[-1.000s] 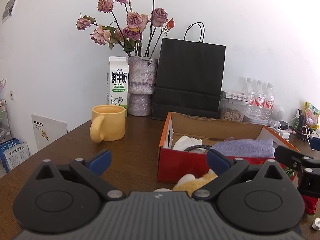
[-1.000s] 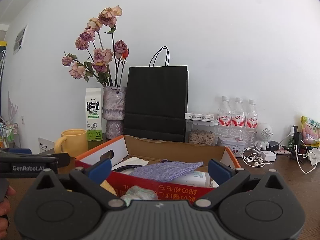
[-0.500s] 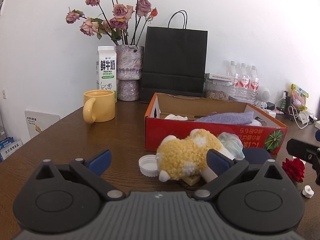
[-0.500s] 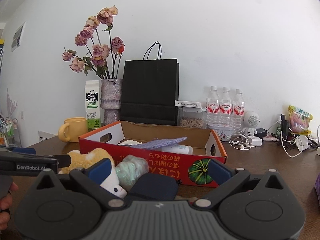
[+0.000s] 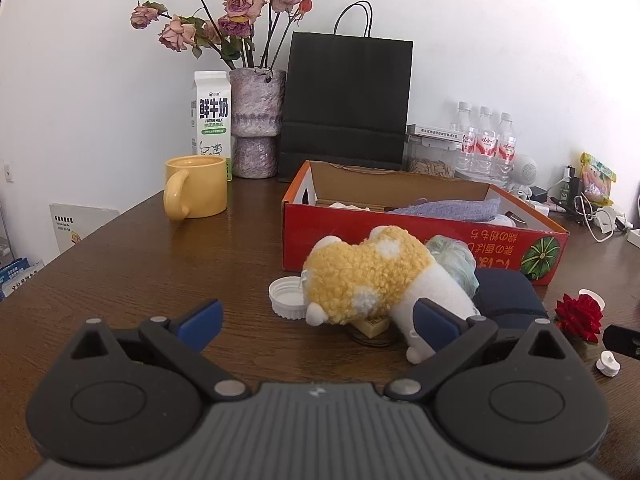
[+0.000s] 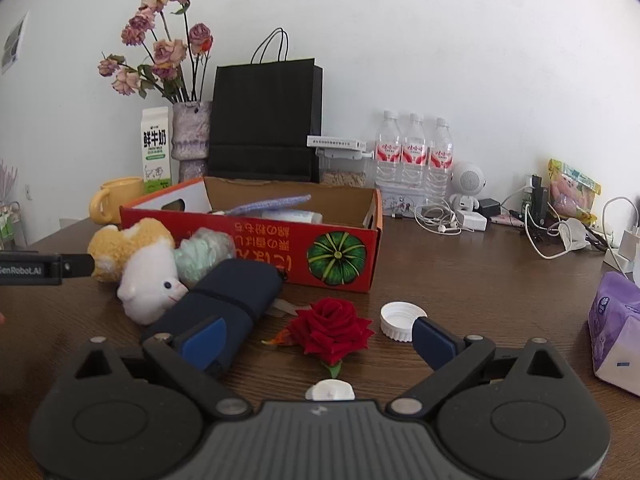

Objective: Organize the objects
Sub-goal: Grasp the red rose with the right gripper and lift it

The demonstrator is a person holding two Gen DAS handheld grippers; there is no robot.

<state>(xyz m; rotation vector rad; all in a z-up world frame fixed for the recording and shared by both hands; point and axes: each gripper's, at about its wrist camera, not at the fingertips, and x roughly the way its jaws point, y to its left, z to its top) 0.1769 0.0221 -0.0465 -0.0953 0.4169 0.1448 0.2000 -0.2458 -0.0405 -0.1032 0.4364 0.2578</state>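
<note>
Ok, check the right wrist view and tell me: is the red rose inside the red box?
No, the red rose lies on the wooden table, in front of the red box and apart from it.

Milk carton [image 5: 211, 114]: "鲜牛奶", "FRESH MILK". Left tool's side [image 6: 32, 269]: "GenRobot.AI". Red box [image 6: 256, 246]: Chinese print upside down beside pumpkin picture. Bottle labels too small to read.
</note>
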